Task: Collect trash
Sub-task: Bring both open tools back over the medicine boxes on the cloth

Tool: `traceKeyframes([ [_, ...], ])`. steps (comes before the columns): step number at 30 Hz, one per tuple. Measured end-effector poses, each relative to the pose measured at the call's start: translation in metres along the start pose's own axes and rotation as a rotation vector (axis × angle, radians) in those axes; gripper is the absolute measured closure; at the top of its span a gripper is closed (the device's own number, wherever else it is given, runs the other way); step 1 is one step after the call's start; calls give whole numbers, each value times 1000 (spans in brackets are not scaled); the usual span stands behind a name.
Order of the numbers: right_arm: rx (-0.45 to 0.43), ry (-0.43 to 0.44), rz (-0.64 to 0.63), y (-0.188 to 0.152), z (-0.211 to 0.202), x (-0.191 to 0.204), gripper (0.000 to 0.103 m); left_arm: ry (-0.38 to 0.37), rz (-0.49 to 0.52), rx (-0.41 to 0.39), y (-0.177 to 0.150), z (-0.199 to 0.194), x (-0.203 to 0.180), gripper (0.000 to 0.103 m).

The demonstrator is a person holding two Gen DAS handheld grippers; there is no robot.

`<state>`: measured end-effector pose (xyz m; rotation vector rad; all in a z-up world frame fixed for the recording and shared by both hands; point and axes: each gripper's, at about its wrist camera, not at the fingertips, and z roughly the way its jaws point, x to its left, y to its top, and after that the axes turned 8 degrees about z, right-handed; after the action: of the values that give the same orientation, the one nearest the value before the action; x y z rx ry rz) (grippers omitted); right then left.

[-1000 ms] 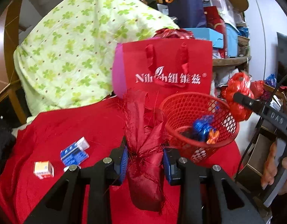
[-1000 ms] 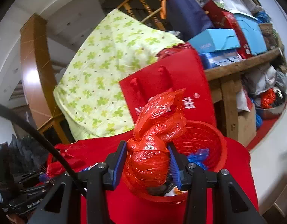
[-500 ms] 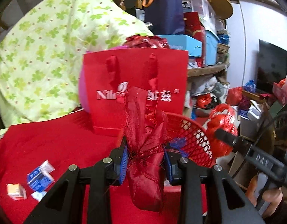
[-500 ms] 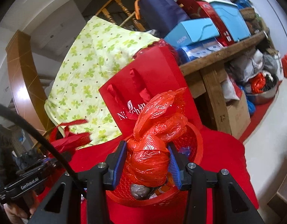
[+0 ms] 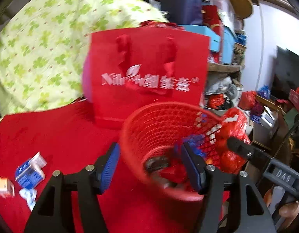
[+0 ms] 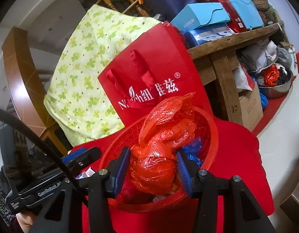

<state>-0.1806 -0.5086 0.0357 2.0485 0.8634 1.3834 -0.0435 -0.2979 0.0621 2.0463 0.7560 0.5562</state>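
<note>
A red mesh basket (image 5: 159,124) stands on the red tablecloth and holds blue wrappers and red scraps. My left gripper (image 5: 149,167) is open and empty, right over the basket's near rim. My right gripper (image 6: 152,167) is shut on a crumpled red plastic bag (image 6: 161,147) and holds it above the basket (image 6: 209,128). In the left wrist view that bag (image 5: 235,134) hangs at the basket's right side. Small blue and orange boxes (image 5: 29,172) lie on the cloth at the left.
A red gift bag (image 5: 149,73) stands just behind the basket. A green-patterned quilt (image 5: 42,44) is draped behind it. Cluttered shelves with blue boxes (image 6: 207,17) are at the right. The table's right edge (image 6: 260,155) drops to the floor.
My left gripper has opened and the dark red cloth scrap it held has gone from it. The view has swung toward the basket. My right gripper has moved over the basket with the bag.
</note>
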Motion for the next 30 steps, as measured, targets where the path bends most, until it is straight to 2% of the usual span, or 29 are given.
traceKeyframes([
  [1, 4, -9, -9, -2, 2, 2, 40, 10, -14, 7, -6, -3, 8, 36],
  [4, 6, -16, -27, -5, 3, 7, 39, 54, -67, 39, -31, -15, 39, 36],
  [11, -34, 0, -74, -4, -4, 32, 39, 273, -213, 94, -105, -56, 132, 36],
  [15, -38, 42, -133, -9, -7, 64, 39, 409, -363, 117, -147, -84, 189, 36],
  [19, -1, 108, -206, -24, 1, 106, 34, 513, -437, 106, -174, -108, 225, 36],
  [23, 67, 156, -293, -52, 18, 145, 34, 555, -451, 116, -189, -112, 236, 35],
  [30, 214, 201, -414, -114, 49, 189, 34, 548, -509, 179, -214, -103, 251, 35],
])
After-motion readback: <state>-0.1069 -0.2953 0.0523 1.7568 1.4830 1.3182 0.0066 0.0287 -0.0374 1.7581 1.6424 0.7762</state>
